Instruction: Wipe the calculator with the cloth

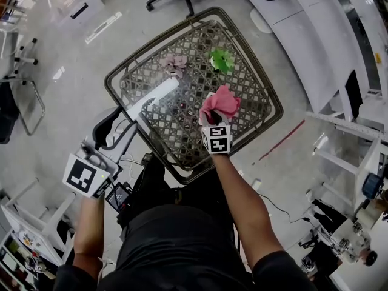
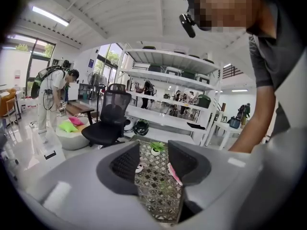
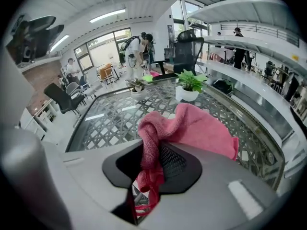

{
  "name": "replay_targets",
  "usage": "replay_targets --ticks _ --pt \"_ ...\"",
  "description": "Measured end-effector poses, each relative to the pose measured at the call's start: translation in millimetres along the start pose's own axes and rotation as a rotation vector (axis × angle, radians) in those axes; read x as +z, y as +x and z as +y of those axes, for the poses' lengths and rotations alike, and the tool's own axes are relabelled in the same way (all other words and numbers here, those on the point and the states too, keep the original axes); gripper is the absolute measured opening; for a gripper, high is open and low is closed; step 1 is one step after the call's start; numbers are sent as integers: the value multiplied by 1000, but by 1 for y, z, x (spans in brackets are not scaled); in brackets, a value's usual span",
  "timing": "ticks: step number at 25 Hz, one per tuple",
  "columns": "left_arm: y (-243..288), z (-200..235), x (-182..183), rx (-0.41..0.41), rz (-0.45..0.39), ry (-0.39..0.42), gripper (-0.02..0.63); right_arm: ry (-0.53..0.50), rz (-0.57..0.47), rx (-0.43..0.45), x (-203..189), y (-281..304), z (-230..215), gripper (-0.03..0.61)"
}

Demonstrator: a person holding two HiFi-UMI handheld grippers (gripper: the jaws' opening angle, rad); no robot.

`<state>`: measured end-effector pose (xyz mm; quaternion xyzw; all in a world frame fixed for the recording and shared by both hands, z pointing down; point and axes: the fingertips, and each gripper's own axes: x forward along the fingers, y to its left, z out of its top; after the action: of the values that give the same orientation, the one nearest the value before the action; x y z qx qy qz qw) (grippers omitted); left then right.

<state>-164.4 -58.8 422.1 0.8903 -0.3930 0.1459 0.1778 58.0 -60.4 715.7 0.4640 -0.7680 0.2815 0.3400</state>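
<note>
The big lattice worktop (image 1: pixel 248 111) is seen from above, and the pink cloth (image 3: pixel 192 126) is held bunched over its middle, pinched tight in the right claw (image 3: pixel 152 164), most likely so it is ready for rubbing. The left claw (image 2: pixel 152 164) is held spread with nothing in it by the worktop's near edge, maybe to steady the calculator, which cannot be picked out for sure. No words can be read; only black-and-white square marks are seen on the cubes (image 1: pixel 217 139).
</note>
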Motion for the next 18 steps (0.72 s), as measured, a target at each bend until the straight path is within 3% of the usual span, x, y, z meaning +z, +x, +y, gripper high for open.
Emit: replay_targets --ticks 10,18 --pt "-3 8 -3 11 -16 15 198 -265 50 136 -18 2 18 74" --pt "7 0 0 -3 -1 1 198 -468 79 173 -32 -9 16 74"
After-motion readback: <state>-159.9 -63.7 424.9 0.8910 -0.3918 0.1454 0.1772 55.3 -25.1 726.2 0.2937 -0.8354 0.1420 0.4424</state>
